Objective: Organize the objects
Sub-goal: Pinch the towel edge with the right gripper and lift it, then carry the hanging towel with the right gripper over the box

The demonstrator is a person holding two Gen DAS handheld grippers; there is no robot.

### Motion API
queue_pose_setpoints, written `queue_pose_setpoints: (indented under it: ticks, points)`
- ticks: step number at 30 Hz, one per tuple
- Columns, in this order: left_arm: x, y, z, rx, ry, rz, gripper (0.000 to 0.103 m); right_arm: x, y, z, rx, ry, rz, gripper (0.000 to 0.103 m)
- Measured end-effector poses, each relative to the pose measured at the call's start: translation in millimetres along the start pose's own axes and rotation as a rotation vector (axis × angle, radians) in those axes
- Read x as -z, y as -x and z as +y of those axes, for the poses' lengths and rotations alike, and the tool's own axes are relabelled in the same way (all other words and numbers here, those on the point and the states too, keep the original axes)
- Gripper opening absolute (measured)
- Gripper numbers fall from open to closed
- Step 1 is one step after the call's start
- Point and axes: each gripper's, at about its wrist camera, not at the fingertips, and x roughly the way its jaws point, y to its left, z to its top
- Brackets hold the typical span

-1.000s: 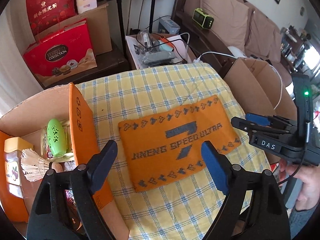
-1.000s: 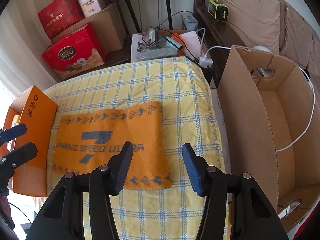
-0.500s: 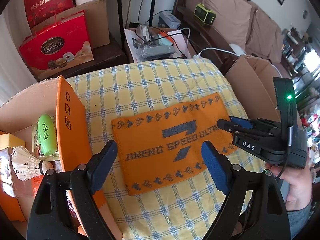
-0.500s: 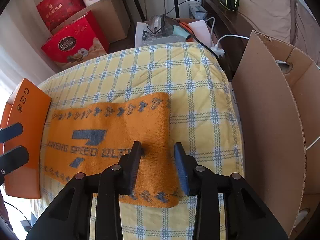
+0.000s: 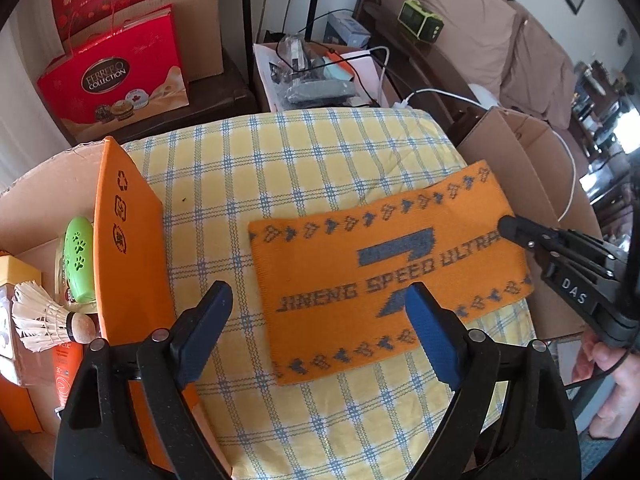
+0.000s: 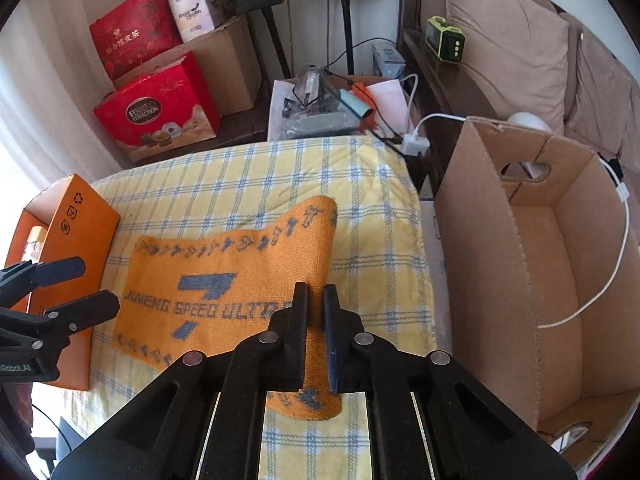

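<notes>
Towel, orange knitted cloth with grey lettering [image 6: 224, 280], lies on yellow checked counter [image 6: 248, 168]; right gripper [image 6: 316, 300] jaws just closed, pinching its right edge, which now lifts. Left gripper [image 5: 316, 316] jaws wide, empty. Likely bound for brown cardboard box [image 6: 532, 264]

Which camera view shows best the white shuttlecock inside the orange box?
The left wrist view. There the shuttlecock shows whole, feathers and cork, in the orange box beside a green case. In the right wrist view the box wall hides it.
</notes>
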Motion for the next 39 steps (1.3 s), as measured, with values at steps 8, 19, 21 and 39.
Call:
queue_pose_setpoints:
  ticks: [8, 19, 21, 39]
  points:
    - [1.4, -30.3, -8.1, -0.018, 0.009, 0.060, 0.088, 6.6, 4.7, -19.1, 0.048, -0.028, 0.009, 0.006]
    - [11.3, -55.7, 0.6, 0.033, 0.028, 0.099, 0.044, 15.0, -2.6, -16.9, 0.040, -0.031, 0.027, 0.006]
    - [11.8, -55.3, -0.1, 0.043, 0.029, 0.094, 0.026, 15.1, -2.6, -15.0, 0.039, -0.027, 0.026, 0.006]
    - [-5.8, 42.0, 3.1, 0.071, -0.036, -0.101, 0.008, -6.2, 62.2, 23.0, -0.012, 0.036, -0.109, 0.006]
